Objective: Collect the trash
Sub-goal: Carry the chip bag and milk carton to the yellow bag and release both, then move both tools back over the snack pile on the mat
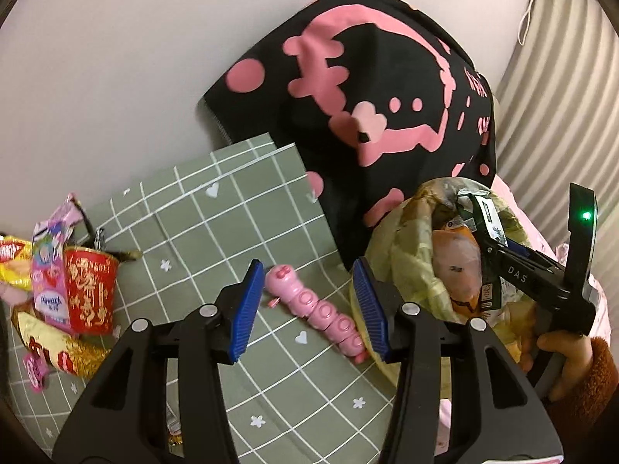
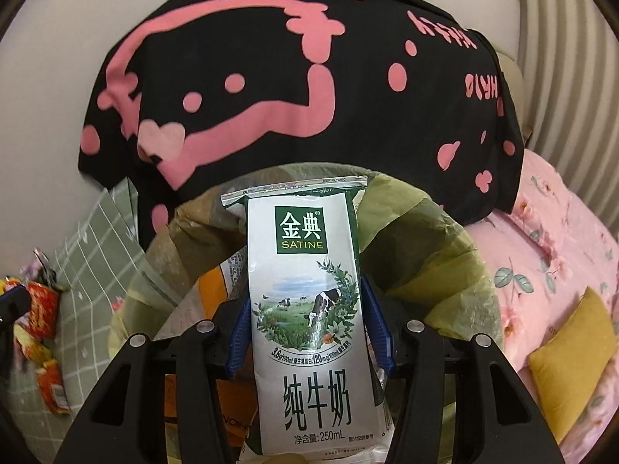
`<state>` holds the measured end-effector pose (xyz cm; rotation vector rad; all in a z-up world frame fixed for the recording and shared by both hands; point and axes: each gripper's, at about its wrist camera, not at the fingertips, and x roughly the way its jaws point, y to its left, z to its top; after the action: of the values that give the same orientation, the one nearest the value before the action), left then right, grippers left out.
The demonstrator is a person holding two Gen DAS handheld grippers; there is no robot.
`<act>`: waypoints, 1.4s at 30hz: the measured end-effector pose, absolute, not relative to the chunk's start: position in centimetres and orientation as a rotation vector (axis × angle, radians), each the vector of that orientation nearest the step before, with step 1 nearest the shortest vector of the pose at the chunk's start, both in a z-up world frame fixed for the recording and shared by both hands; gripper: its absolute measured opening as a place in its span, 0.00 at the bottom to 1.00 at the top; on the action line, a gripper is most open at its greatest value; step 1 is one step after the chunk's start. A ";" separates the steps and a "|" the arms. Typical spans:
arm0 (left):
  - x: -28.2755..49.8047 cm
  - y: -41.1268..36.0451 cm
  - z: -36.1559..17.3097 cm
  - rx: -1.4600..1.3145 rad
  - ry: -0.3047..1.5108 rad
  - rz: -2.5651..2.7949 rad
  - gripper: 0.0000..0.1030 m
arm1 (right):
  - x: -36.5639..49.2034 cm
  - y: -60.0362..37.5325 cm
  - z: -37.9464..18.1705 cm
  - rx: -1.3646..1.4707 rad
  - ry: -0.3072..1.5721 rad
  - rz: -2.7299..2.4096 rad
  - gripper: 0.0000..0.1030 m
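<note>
I'm reading "金典 SATINE", "纯牛奶" and "净含量:250mL" on the milk carton (image 2: 309, 321); "DAS" is showing on the right gripper (image 1: 474, 208). Red cup (image 1: 89, 290) lettering is staying illegible.

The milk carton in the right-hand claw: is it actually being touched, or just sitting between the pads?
Touching. The right wrist view shows both blue jaws pressed against the sides of the milk carton, held over the open trash bag.
</note>
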<state>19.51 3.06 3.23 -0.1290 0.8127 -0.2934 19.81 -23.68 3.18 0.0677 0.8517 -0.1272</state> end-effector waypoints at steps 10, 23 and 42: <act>18.0 3.8 2.9 -0.142 0.798 -0.330 0.46 | 16.7 -23.7 5.5 0.114 0.801 -0.085 0.54; 15.2 12.5 1.3 -0.193 0.741 -0.141 0.48 | 15.8 -15.9 8.3 0.014 0.687 0.093 0.54; 8.2 31.7 -3.7 -0.393 0.747 0.282 0.48 | 16.4 -1.2 0.5 -0.059 0.870 0.417 0.54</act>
<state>8.25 31.65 -3.66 -0.3932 0.7474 0.2817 16.40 -1.19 0.52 -0.0586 0.8702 0.4171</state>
